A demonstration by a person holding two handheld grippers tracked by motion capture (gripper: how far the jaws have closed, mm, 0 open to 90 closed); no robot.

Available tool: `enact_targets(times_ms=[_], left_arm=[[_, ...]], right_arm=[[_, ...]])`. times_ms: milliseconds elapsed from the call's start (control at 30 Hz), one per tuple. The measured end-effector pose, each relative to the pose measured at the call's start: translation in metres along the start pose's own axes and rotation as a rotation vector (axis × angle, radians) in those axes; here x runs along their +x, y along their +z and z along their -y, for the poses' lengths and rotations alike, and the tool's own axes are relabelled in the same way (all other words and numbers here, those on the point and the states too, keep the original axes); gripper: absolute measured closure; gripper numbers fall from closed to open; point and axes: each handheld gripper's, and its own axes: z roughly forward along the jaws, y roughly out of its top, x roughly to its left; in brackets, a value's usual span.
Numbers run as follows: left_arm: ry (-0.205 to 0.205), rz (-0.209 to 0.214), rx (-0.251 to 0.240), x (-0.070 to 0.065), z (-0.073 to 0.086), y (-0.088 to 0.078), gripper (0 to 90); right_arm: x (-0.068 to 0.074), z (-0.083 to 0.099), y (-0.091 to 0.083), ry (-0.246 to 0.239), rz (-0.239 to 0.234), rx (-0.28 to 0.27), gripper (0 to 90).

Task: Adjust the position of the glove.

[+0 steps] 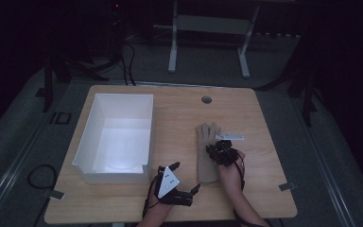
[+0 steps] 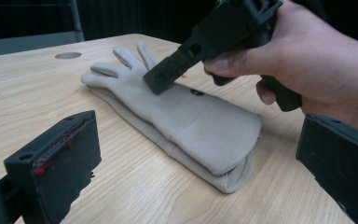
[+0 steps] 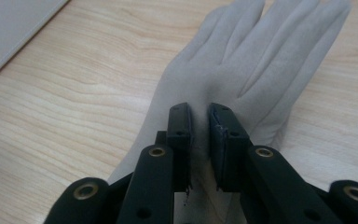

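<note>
A beige glove (image 1: 207, 158) lies flat on the wooden table, fingers pointing away from me. My right gripper (image 1: 219, 150) is tipped down onto its palm area. In the right gripper view the right gripper (image 3: 199, 116) has its jaws a narrow gap apart, tips on the glove (image 3: 242, 60) just below the fingers, and no fold of cloth is caught between them. From the left gripper view, the right gripper (image 2: 156, 81) touches the back of the glove (image 2: 191, 126). My left gripper (image 1: 186, 177) rests near the glove's cuff, and the left gripper (image 2: 198, 154) stands wide open with nothing held.
A white open bin (image 1: 82, 137) stands on the left half of the table; its edge (image 3: 9, 28) shows in the right gripper view. A round cable hole (image 1: 206, 100) sits near the table's far edge. A desk frame stands beyond on the floor.
</note>
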Motion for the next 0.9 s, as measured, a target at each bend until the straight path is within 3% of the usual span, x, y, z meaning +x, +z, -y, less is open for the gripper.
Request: enact_targets(times_ms=[200, 400, 533, 633, 767, 900], left_arm=[[0.001, 0.010, 0.005, 0.000, 0.000, 0.001, 0.1], [0.020, 0.015, 0.016, -0.001, -0.001, 0.001, 0.1], [0.016, 0.021, 0.018, 0.000, -0.001, 0.001, 0.1], [-0.006, 0.011, 0.031, 0.000, -0.001, 0.003, 0.1], [-0.041, 0.034, 0.025, 0.004, -0.001, 0.003, 0.1], [-0.023, 0.040, 0.019, 0.002, -0.002, 0.004, 0.1]], right_arm=[[-0.002, 0.001, -0.002, -0.001, -0.019, -0.003, 72.1], [-0.001, -0.006, -0.016, -0.051, -0.045, -0.048, 49.2], [-0.010, -0.013, -0.026, -0.065, -0.071, -0.091, 32.7], [-0.021, -0.016, -0.031, -0.067, -0.126, -0.092, 20.4], [-0.034, -0.014, -0.037, -0.052, -0.206, -0.094, 20.2], [-0.046, -0.010, -0.040, -0.062, -0.242, -0.097, 18.1]])
